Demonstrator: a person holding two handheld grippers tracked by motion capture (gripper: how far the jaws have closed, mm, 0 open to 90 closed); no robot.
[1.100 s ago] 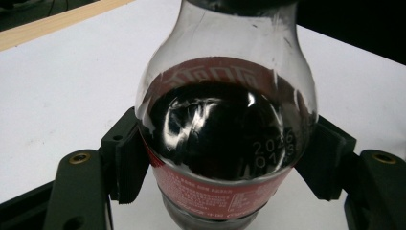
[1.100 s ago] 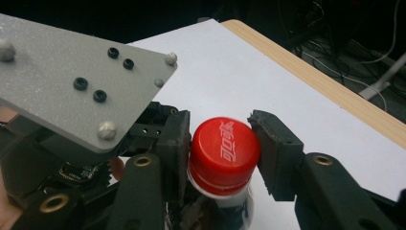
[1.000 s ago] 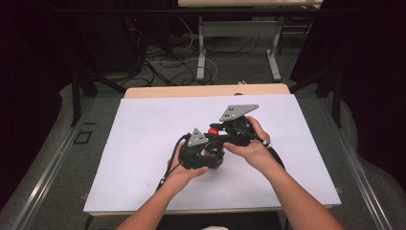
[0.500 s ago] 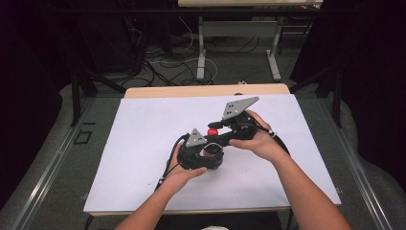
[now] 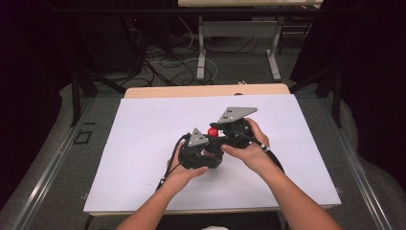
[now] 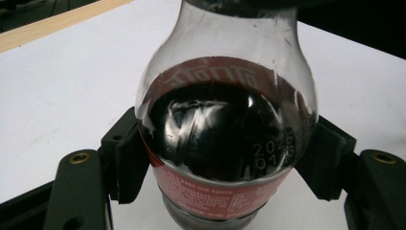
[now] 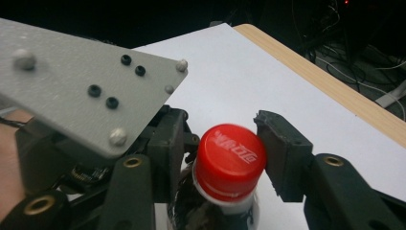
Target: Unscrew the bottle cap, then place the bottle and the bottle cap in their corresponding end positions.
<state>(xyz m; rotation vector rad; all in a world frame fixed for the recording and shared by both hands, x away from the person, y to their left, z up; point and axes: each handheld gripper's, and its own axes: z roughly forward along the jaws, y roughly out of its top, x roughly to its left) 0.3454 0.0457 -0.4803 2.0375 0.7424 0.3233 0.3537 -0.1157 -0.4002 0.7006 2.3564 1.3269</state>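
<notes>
**Bottle pinched at the body, cap between the other tongs**

A small bottle (image 6: pixel 225 139) of dark drink stands near the middle of the white worktop (image 5: pixel 134 139), a little toward the 5 o'clock side of its centre in the high view. It carries a red label and a red cap (image 7: pixel 231 162).

The left tongs (image 6: pixel 225 158) are pinching the bottle around its round body: in the left gripper view both black pads press the glass-clear wall at the label's upper edge, one at 9 o'clock and one at 3 o'clock of the bottle. In the high view the left hand (image 5: pixel 184 170) wraps the gripper body from the 7 o'clock side.

The right tongs (image 7: pixel 225 153) sit level with the cap. In the right gripper view one pad lies just at 3 o'clock of the cap, touching or nearly touching its rim; the pad at 9 o'clock is close beside it, and whether it presses cannot be told. The jaws are neither wide spread nor plainly clamped. The right hand (image 5: pixel 249 148) holds that gripper at 3 o'clock of the bottle, its grey plate (image 5: pixel 235 114) tilted above the cap.
</notes>
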